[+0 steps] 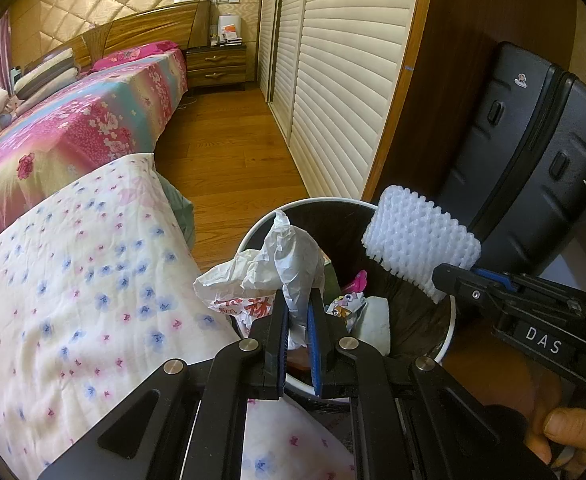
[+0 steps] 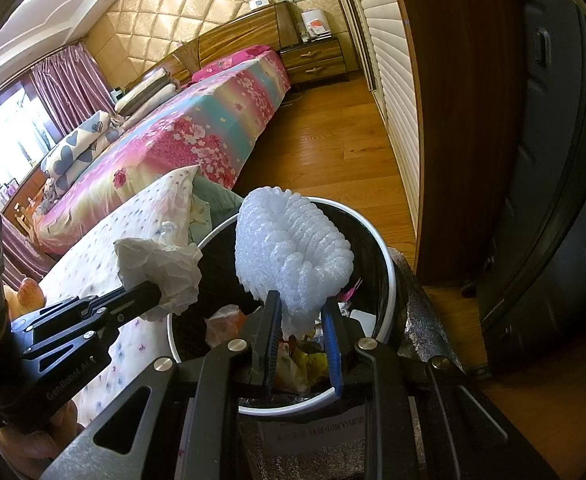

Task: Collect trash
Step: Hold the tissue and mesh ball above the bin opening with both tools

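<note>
White foam netting (image 2: 293, 252) stands pinched in my right gripper (image 2: 301, 320), directly over the open bin (image 2: 389, 264). My left gripper (image 1: 299, 316) clamps crumpled paper (image 1: 293, 256) above the bin's near rim; both need only drop straight down.

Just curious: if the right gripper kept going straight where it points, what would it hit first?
Probably the rubbish inside the white-rimmed round bin; the right gripper, clamping white foam netting, points down into it. Depth is unclear.
</note>
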`<action>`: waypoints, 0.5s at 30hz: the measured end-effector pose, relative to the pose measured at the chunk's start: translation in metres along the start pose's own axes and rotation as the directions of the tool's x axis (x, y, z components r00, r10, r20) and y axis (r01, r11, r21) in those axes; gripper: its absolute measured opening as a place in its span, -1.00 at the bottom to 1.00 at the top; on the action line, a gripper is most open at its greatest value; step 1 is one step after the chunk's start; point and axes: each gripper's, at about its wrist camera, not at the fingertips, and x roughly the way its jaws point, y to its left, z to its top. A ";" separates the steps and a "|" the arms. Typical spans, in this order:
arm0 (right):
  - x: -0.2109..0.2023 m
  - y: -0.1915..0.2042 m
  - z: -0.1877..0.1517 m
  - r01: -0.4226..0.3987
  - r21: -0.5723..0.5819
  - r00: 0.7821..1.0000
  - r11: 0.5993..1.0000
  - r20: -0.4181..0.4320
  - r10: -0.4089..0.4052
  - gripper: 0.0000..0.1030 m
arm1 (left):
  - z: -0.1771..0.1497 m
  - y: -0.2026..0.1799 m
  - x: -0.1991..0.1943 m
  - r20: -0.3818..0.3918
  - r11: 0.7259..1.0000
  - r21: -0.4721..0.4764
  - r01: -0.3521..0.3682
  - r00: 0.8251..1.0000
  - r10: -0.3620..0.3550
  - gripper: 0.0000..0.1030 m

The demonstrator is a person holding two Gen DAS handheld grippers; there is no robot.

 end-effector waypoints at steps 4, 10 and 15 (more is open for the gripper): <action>0.000 0.000 -0.002 0.001 -0.002 1.000 1.000 -0.001 -0.001 -0.60 | 0.000 0.000 0.000 0.001 1.000 -0.001 0.001 1.000 -0.001 -0.85; 0.000 0.000 -0.001 0.001 0.000 1.000 1.000 -0.002 -0.001 -0.60 | 0.000 0.000 0.000 0.000 1.000 -0.001 0.000 1.000 0.000 -0.85; 0.000 0.000 -0.001 0.002 0.000 1.000 1.000 -0.003 -0.002 -0.60 | -0.001 0.001 0.002 -0.004 1.000 -0.003 -0.001 1.000 0.001 -0.85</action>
